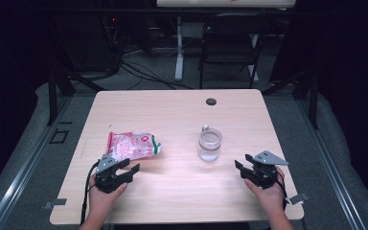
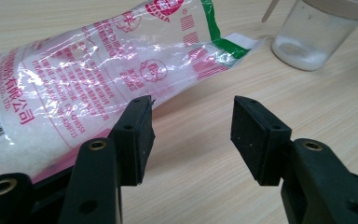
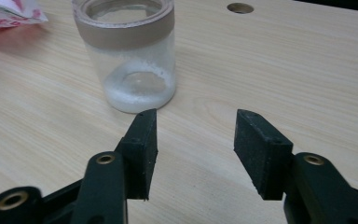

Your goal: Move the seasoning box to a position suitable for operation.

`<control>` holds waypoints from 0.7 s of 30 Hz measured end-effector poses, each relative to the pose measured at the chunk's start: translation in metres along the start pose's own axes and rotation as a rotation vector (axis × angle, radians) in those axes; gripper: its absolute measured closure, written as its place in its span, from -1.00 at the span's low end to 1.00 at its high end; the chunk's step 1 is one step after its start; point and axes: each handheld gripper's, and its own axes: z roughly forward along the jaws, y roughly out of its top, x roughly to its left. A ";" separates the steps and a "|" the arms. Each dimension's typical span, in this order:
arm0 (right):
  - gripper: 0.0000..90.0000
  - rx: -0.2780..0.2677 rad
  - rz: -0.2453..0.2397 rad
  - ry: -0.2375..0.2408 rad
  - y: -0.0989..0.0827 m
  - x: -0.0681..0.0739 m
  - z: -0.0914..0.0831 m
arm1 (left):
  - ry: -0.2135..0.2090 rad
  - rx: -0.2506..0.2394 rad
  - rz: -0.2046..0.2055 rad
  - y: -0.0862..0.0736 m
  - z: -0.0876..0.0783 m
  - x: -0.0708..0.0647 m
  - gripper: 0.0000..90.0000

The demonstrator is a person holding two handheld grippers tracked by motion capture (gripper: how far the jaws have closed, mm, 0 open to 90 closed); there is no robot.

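Left gripper view: our left gripper (image 2: 191, 135) fingers gape empty beside the bag (image 2: 98, 70), soft, slippery; we'd pinch its sealed end. Right gripper (image 3: 193, 149) is open too.

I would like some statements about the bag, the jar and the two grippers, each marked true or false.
1. The left gripper is closed on the bag. False: its jaws stand open, the bag beside them.
2. The jar stands upright on the table. True.
3. The jar is full to the brim. False: only a thin white layer lies at its bottom.
4. The right gripper is open with nothing between its jaws. True.
5. The bag lies to the left of the jar in the high view. True.
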 end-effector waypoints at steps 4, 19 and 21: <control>0.21 -0.005 0.000 0.014 0.002 0.000 0.000 | 0.003 -0.018 0.018 0.005 0.003 -0.011 0.10; 0.93 -0.018 -0.009 0.054 0.027 0.000 0.010 | -0.071 -0.020 0.141 0.071 0.067 -0.095 0.63; 1.00 -0.017 0.001 0.060 0.031 -0.003 0.018 | -0.090 -0.001 0.164 0.078 0.081 -0.102 0.79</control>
